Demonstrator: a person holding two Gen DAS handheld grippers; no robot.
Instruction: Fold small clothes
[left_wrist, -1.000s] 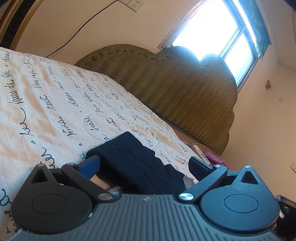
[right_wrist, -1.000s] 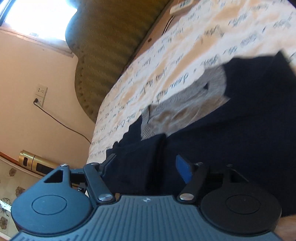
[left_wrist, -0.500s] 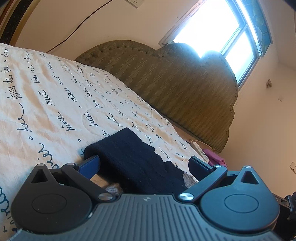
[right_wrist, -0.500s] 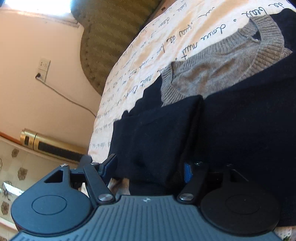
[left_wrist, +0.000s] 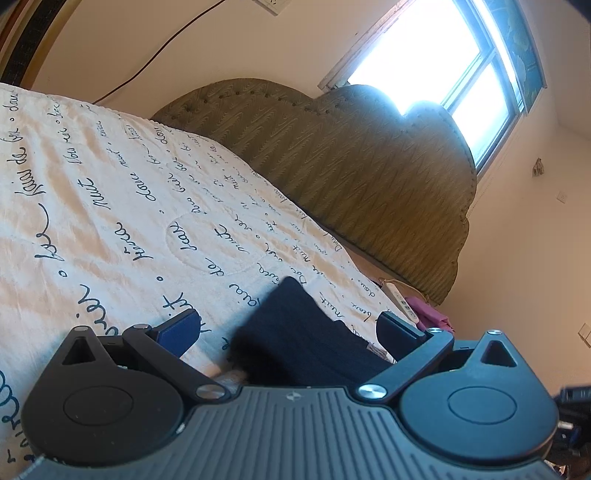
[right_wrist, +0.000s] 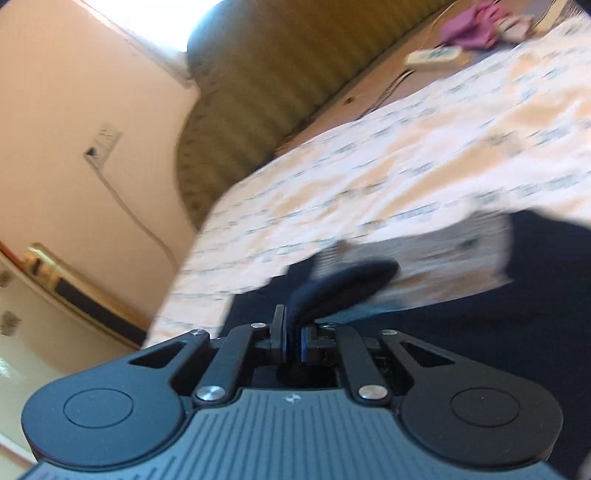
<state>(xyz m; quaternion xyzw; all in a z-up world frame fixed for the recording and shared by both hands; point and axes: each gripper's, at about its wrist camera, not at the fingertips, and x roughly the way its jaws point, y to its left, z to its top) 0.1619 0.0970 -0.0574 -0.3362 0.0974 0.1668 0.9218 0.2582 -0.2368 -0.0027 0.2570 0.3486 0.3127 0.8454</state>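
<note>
A dark navy sweater (right_wrist: 517, 325) with a grey knit collar panel (right_wrist: 443, 254) lies on the cream bedspread (left_wrist: 110, 206) printed with script words. My right gripper (right_wrist: 291, 338) is shut on a fold of the navy sleeve (right_wrist: 340, 284) and holds it lifted; this view is motion-blurred. In the left wrist view the navy sleeve (left_wrist: 295, 332) lies between the spread jaws of my left gripper (left_wrist: 291, 326), which is open and low over the bed.
An olive tufted headboard (left_wrist: 351, 162) stands at the bed's far end under a bright window (left_wrist: 443, 55). A white remote (left_wrist: 400, 299) and a pink cloth (left_wrist: 428, 314) lie beside the bed. A wall socket with a cable (right_wrist: 105, 140) is on the left wall.
My right gripper has closed on the navy sleeve and swung upward with it. The sleeve has shifted right between the left gripper's open jaws.
</note>
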